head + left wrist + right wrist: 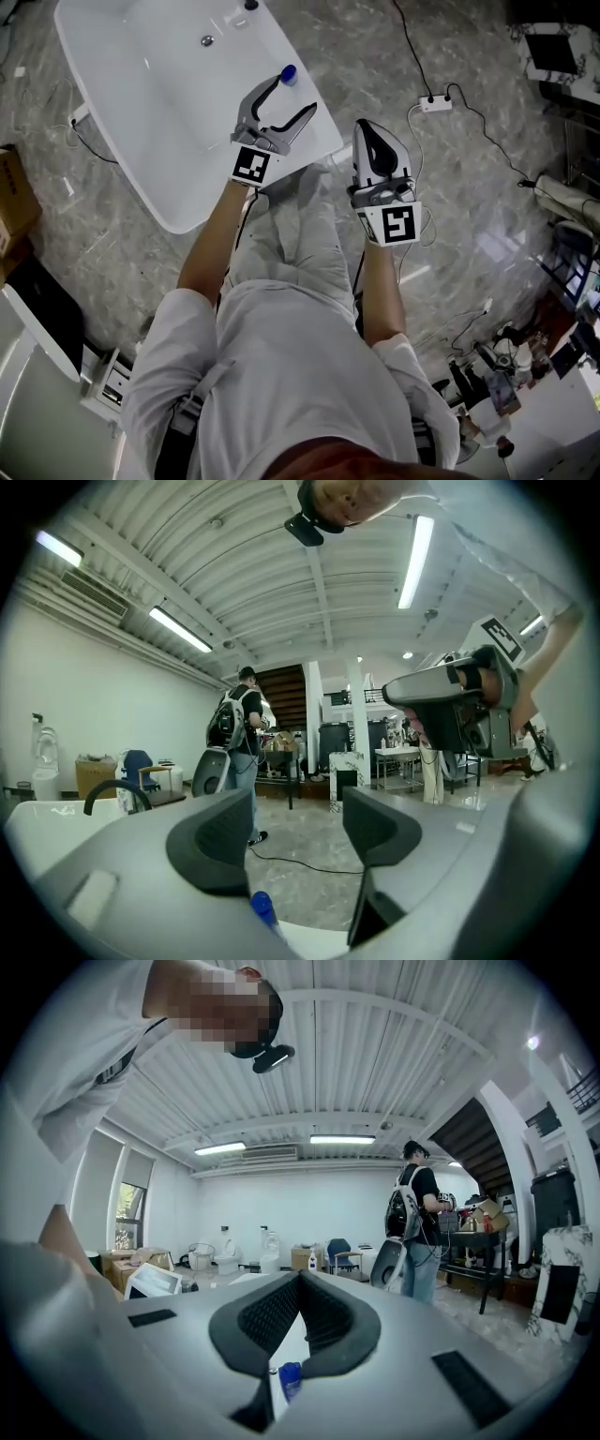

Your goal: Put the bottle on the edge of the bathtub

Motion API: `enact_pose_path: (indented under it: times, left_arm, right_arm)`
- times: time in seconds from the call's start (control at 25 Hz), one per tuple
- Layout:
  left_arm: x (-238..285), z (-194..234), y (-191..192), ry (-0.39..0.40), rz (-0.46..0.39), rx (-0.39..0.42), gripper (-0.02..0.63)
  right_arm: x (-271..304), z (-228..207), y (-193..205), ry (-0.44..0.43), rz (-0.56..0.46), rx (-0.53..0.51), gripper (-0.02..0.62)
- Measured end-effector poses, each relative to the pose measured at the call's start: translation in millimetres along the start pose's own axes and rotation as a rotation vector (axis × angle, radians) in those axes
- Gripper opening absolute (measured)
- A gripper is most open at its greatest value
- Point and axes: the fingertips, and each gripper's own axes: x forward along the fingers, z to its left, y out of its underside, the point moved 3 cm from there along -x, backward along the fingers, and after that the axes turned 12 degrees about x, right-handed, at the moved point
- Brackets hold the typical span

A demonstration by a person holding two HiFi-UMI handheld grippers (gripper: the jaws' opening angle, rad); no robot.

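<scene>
A white bathtub [141, 94] fills the upper left of the head view. The bottle [289, 75], its blue cap up, stands at the tub's right-hand rim. The left gripper [292, 94] hovers just over it with its jaws spread. In the left gripper view the cap [262, 908] shows low in the gap, near the left jaw, with neither pad pressing on it. Further right, the right gripper [367, 131] hangs beside the tub, its jaws pressed together on nothing.
</scene>
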Motion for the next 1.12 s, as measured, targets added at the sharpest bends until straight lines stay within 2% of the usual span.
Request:
enact_pose_path:
  times: [0.16,0.36,0.44,0.56,0.88,1.0,1.12]
  left_arm:
    - [-9,6,-32,0.01,0.002,0.024,0.199]
    - [-14,6,-66,0.008,-0.002,0.024,0.121]
    - [-19,9,-80,0.003,-0.01,0.034,0.067]
    - [-28,14,-99,-0.017,-0.029,-0.003,0.001]
    - [-77,16,-136,-0.009,-0.025,-0.077,-0.003]
    - [-104,21,-140,-0.002,-0.002,-0.083,-0.003]
    - [-130,25,-149,-0.008,-0.019,-0.092,-0.003]
  right_arm:
    - [-3,7,-21,0.02,-0.003,0.0,0.003]
    - [-9,11,-39,0.045,0.006,-0.012,0.003]
    - [-9,17,-46,0.053,0.004,-0.018,0.003]
    - [-11,28,-56,0.064,-0.006,-0.023,0.003]
    - [-30,75,-66,0.098,-0.028,-0.044,0.002]
    - [-37,98,-66,0.121,-0.027,-0.056,0.002]
    - [-45,123,-63,0.139,-0.037,-0.053,0.0]
